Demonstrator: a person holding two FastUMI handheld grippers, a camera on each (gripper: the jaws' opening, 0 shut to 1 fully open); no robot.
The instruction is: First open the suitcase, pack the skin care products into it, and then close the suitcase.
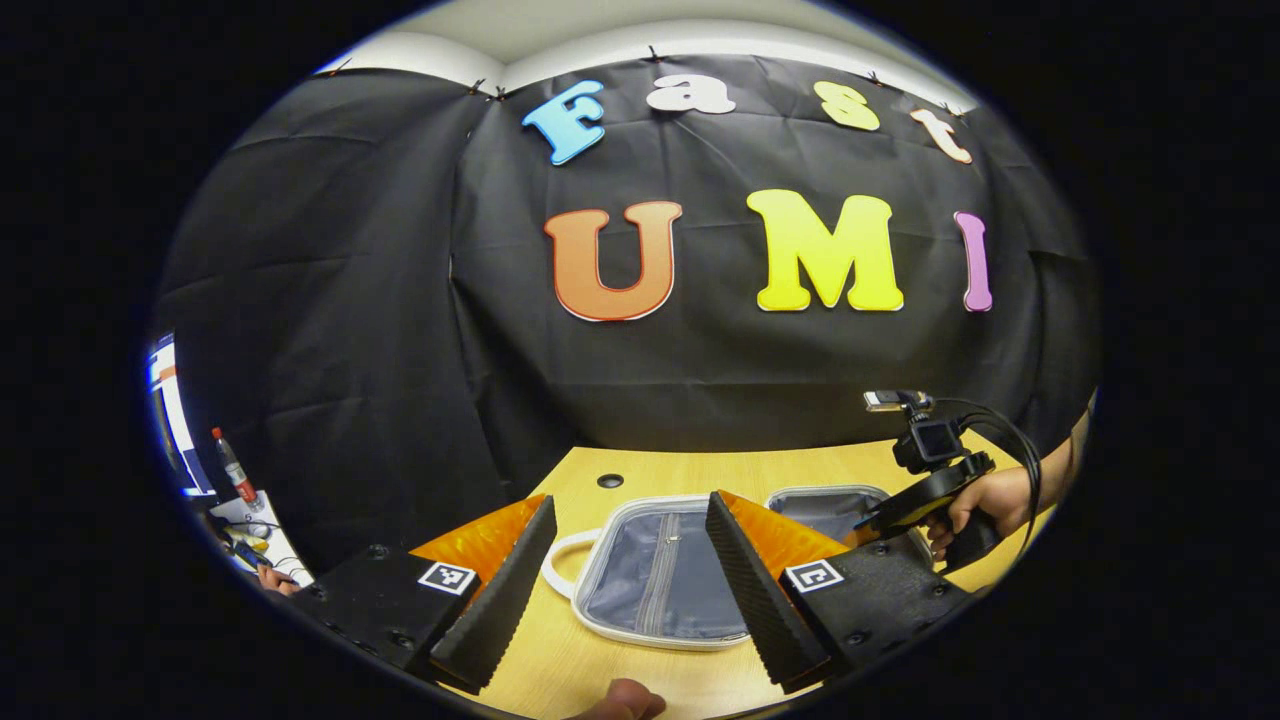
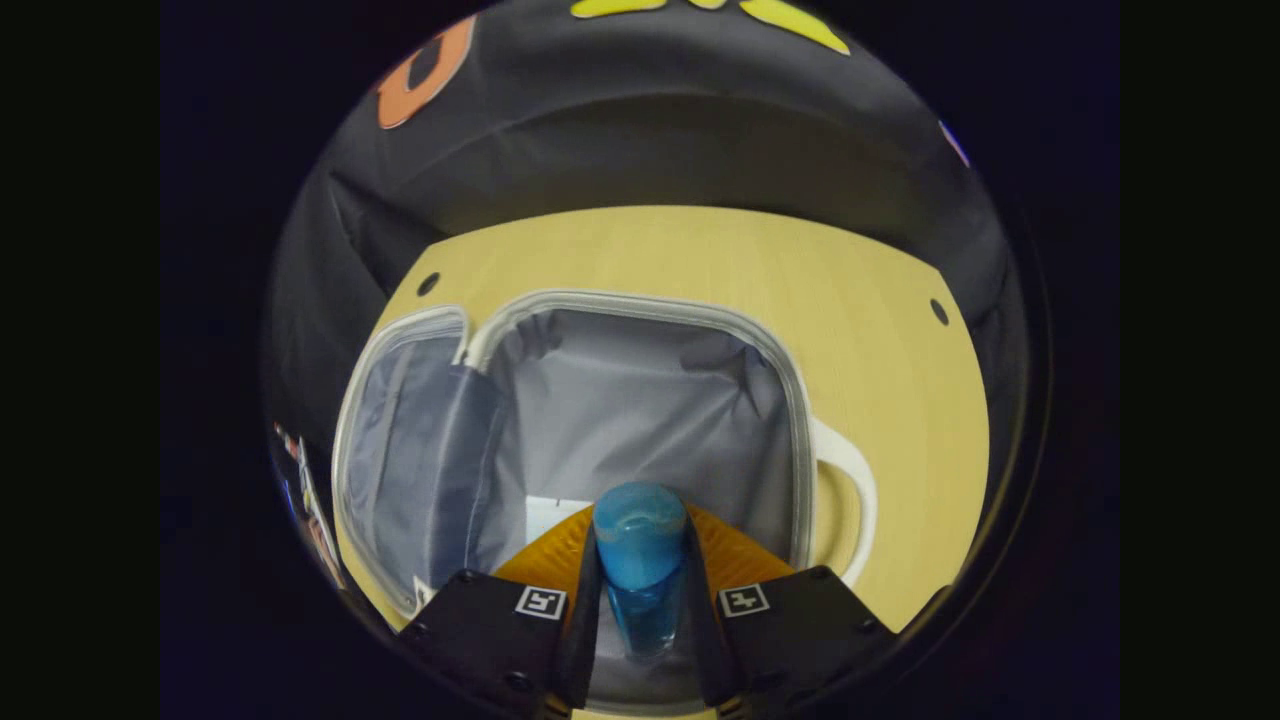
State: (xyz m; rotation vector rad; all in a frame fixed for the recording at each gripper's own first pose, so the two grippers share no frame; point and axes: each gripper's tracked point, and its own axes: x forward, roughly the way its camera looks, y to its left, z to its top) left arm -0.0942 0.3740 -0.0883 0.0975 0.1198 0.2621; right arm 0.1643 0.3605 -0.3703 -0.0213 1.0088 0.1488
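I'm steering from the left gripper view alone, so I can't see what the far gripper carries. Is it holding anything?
Observer: Yes. In the right gripper view the right gripper has its jaws closed on a blue bottle.
Operator: Where is that bottle relative to the suitcase?
Observer: Above the open suitcase, over its grey lined main compartment.
Operator: Is anything packed in there already?
Observer: The lining in sight holds only a white tag; the part behind the jaws is hidden.
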